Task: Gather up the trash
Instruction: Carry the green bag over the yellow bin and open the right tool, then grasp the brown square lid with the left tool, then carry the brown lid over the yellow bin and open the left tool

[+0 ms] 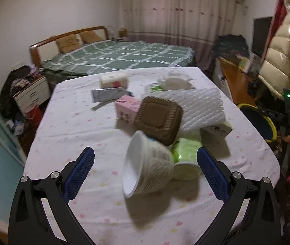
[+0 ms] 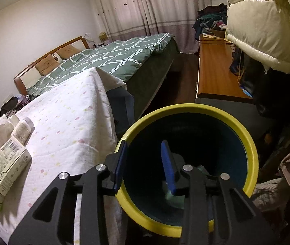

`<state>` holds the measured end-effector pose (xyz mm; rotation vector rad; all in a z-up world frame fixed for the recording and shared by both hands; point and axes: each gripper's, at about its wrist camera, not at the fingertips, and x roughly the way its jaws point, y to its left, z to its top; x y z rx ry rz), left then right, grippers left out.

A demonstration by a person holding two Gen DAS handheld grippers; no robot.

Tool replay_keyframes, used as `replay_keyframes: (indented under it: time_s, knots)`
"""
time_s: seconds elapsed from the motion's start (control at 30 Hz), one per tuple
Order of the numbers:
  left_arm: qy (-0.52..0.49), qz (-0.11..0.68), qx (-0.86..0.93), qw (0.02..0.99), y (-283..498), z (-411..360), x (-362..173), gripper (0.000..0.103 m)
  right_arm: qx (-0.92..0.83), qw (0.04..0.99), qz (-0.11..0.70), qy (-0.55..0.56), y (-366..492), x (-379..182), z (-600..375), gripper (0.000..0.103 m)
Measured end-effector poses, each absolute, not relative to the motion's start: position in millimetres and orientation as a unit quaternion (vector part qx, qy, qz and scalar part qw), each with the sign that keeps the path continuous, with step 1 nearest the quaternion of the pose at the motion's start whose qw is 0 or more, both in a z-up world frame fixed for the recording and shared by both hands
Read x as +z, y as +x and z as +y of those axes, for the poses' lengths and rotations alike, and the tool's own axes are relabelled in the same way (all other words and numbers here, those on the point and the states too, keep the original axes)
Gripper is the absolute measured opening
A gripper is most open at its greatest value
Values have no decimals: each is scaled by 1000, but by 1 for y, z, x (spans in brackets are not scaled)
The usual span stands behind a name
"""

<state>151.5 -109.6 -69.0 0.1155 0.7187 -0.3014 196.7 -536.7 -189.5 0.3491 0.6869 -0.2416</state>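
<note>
— Over the yellow-rimmed bin point(image 2: 187, 110), your right claw point(image 2: 145, 163) hangs with its jaws partly parted and nothing pinched between the blue pads point(image 2: 168, 163). A pale green scrap point(image 2: 174, 198) lies down inside the bin, below the pads. Is that drop finished?

— It looks so to me. Before you pull away, make sure the pads are clear of the rim; the left pad sits right at the yellow edge, and lifting straight up should keep you from tipping the bin.

— And your left claw point(image 1: 145, 169)?

— It is released, jaws spread wide, low over the desk point(image 1: 73, 122) and aimed at the white paper bowl point(image 1: 147, 167) lying on its side at the near edge of the pile. The bowl sits between the fingers, but the pads are not pressing on it.

— How should you take it?

— Close across the bowl's wall, gently; thin paper will likely buckle if you squeeze hard. Watch the brown lidded box point(image 1: 159, 118) leaning just behind it and the green packet point(image 1: 185, 147) at its right, since either may slide once the bowl comes away.

— Anything else left?

— Plenty: a pink carton point(image 1: 126, 108), white foam sheet point(image 1: 202, 106) and tissue pack point(image 1: 114, 79) farther back.
</note>
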Motion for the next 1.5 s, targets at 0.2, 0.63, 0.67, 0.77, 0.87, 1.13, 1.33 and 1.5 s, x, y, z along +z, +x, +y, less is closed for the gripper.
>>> replay_keyframes:
  time_s: [0.2, 0.63, 0.67, 0.77, 0.87, 1.13, 1.33, 1.5]
  knots:
    - [81, 371, -204, 902, 192, -122, -60, 99, -118, 921, 331, 169, 197, -184, -533, 34]
    - [98, 433, -263, 857, 251, -136, -79, 81, -114, 921, 333, 168, 204, -184, -528, 40]
    - [99, 434, -265, 855, 252, -135, -80, 81, -114, 921, 334, 168, 205, -185, -527, 40]
    - [105, 436, -269, 852, 256, -137, -82, 81, -112, 921, 336, 165, 206, -186, -524, 40]
    - [106, 442, -275, 847, 260, -138, -85, 75, -111, 920, 336, 165, 207, -186, -524, 40]
    - [99, 441, -279, 847, 261, -136, -80, 61, -110, 924, 330, 159, 203, -181, -520, 39]
    - [103, 413, -272, 863, 248, -136, -53, 61, -104, 928, 320, 160, 193, -175, -517, 40]
    - [115, 391, -275, 871, 229, -149, -27, 61, -103, 931, 309, 163, 179, -169, -521, 40]
